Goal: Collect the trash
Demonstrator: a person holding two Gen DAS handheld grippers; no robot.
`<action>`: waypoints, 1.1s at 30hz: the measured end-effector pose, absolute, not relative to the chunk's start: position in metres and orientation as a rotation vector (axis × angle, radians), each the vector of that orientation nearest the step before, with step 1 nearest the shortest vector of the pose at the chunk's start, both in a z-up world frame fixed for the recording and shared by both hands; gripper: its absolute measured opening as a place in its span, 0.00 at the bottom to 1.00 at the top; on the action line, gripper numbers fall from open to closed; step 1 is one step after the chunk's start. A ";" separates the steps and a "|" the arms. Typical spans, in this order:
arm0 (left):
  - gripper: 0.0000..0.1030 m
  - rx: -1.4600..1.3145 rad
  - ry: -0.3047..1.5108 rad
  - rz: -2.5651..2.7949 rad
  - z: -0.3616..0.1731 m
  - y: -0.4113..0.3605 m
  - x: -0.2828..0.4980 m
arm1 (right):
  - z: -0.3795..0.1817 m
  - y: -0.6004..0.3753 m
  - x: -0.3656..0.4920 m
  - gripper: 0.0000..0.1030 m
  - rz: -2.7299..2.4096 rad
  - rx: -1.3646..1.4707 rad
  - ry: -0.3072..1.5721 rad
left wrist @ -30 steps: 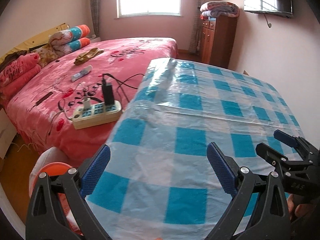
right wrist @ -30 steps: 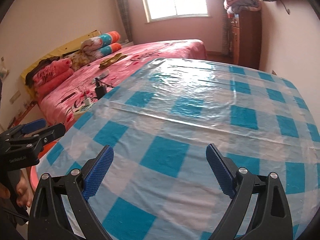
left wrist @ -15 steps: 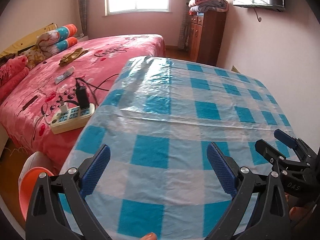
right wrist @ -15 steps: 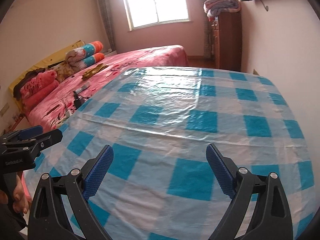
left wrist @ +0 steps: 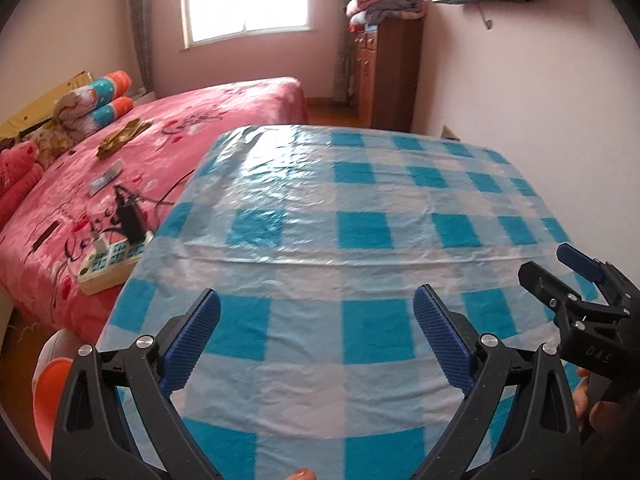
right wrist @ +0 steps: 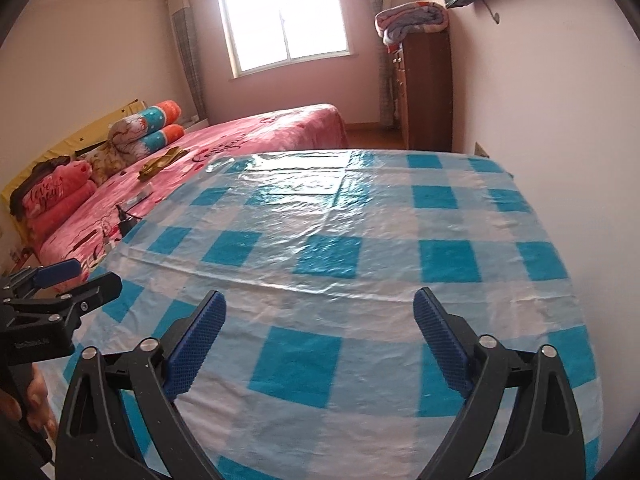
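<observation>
A table with a blue-and-white checked plastic cloth point(left wrist: 360, 240) point(right wrist: 360, 248) fills both views; I see no trash on it. My left gripper point(left wrist: 316, 332) hovers open over the near edge, nothing between its blue pads. My right gripper point(right wrist: 320, 332) is open too, also above the near part of the cloth. In the left wrist view the right gripper point(left wrist: 568, 276) shows at the right edge, held by a hand. The left gripper point(right wrist: 68, 280) appears at the left edge of the right wrist view. An orange bin point(left wrist: 48, 396) with a white liner stands on the floor at the table's left corner.
A pink bed point(left wrist: 168, 132) point(right wrist: 256, 132) runs along the table's left side, carrying a power strip point(left wrist: 108, 264) with plugs, a small packet point(left wrist: 106, 178) and folded bedding. A wooden cabinet point(left wrist: 392, 76) with blankets stands against the far wall. The pink wall borders the table's right side.
Both views have swung rightward and come more squarely over the table; the bed and power strip slid left. Both grippers stayed open.
</observation>
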State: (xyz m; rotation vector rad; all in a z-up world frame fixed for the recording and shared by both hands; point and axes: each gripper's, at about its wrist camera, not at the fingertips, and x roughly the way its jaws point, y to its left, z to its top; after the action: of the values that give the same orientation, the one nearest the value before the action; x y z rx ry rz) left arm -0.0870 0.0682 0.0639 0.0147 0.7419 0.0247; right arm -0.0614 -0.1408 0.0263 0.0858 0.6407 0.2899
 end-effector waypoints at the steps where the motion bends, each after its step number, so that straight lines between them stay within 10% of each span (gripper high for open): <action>1: 0.95 0.026 0.736 0.020 0.065 0.064 -0.086 | 0.027 -0.145 -0.062 0.92 0.282 0.083 0.634; 33: 0.96 0.107 0.769 -0.024 0.063 -0.002 -0.067 | 0.035 -0.208 -0.072 0.92 0.169 0.114 0.546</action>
State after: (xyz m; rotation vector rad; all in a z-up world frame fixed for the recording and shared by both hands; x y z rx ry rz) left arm -0.0666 -0.0024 0.0629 0.1069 0.7687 -0.0240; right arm -0.0716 -0.2081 0.0346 0.1135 0.5455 0.1690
